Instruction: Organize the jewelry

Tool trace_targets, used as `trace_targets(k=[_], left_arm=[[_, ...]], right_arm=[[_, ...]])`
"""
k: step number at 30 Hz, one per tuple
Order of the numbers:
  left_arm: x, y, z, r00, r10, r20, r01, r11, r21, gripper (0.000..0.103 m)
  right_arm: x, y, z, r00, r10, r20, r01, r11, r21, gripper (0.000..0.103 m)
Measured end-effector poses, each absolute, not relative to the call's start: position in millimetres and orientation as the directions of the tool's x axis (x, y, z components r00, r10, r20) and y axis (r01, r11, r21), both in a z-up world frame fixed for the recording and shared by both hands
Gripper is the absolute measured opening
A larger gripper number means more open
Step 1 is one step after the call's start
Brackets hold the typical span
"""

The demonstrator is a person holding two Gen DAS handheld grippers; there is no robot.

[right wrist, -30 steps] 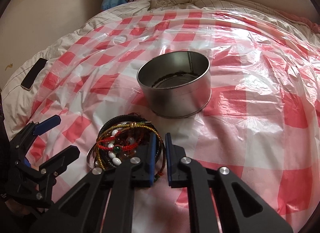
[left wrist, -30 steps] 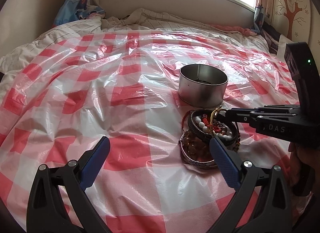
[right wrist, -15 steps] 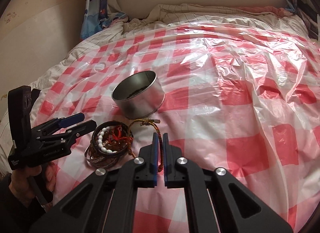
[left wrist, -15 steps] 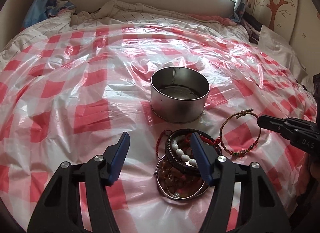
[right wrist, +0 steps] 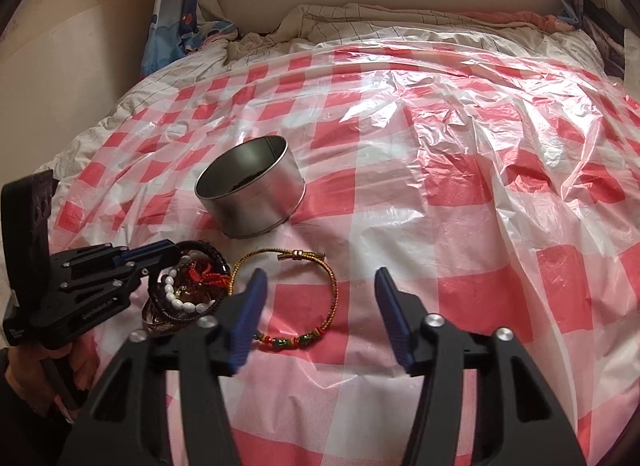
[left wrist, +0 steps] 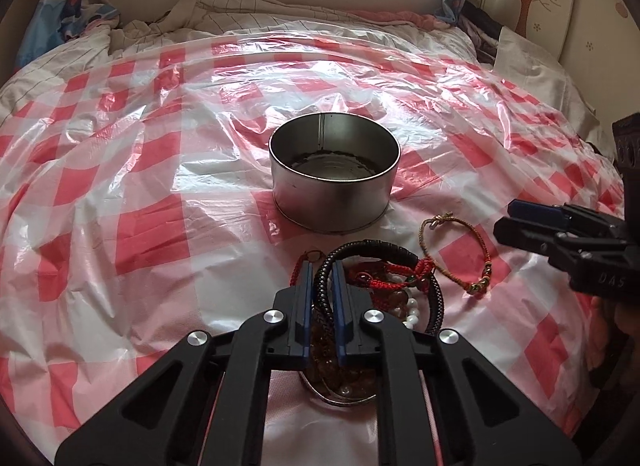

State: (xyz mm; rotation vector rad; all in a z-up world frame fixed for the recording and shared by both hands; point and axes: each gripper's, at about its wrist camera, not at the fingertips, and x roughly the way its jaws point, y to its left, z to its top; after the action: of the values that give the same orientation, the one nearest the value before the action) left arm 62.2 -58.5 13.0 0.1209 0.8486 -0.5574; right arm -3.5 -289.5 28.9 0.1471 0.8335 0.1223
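A heap of bracelets (left wrist: 394, 294) lies on the checked plastic sheet, in front of a round metal tin (left wrist: 334, 201). My left gripper (left wrist: 321, 268) is closing on the heap's black braided bracelet (left wrist: 380, 244), and the braid fills the narrow gap between the blue pads. A gold and red cord bracelet (right wrist: 298, 254) lies flat by itself to the right of the heap. My right gripper (right wrist: 320, 286) hangs over it with its jaws opening and nothing gripped. The left gripper (right wrist: 170, 252) and tin (right wrist: 250, 197) also show in the right wrist view, and the right gripper (left wrist: 506, 219) in the left wrist view.
A red and white checked plastic sheet (left wrist: 152, 225) covers the bed. Rumpled bedding (left wrist: 224, 13) lies at the far end below the wall and window. A pillow (left wrist: 532, 61) sits at the far right. A person's hand (right wrist: 28, 370) holds the left gripper.
My left gripper swung over the heap and closed from wide open onto the black braid. My right gripper pulled the cord bracelet off the heap to the right, then opened and let it go.
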Motion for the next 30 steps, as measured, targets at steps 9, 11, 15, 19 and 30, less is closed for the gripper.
trace_targets(k=[9,11,15,19,30], left_arm=[[68.6,-40.2,15.0,0.519,-0.45,-0.727,0.477,0.858,-0.191,0.008],[70.0,-41.4,11.0,0.515,-0.434,-0.739,0.476,0.862,-0.174,0.008],[67.5,-37.5,18.1,0.507,-0.49,-0.709,0.493,0.84,-0.228,0.008],[65.3,-32.1,27.9,0.509,-0.534,-0.675,0.504,0.821,-0.269,0.008],[67.7,-27.9,28.8,0.511,-0.555,-0.657,0.494,0.815,-0.304,0.008]], right_arm=[[13.9,-261.6,-3.4,0.594,0.008,-0.804,-0.079,0.996,-0.049,0.023],[12.4,-265.4,-3.1,0.595,-0.004,-0.804,-0.071,0.996,-0.057,0.007],[7.9,-287.7,9.8,0.619,0.118,-0.776,-0.039,0.992,0.12,0.004],[1.0,-300.2,30.6,0.677,0.191,-0.711,-0.035,0.973,0.228,0.004],[-11.5,-293.4,58.1,0.756,0.234,-0.612,-0.097,0.964,0.249,0.004]])
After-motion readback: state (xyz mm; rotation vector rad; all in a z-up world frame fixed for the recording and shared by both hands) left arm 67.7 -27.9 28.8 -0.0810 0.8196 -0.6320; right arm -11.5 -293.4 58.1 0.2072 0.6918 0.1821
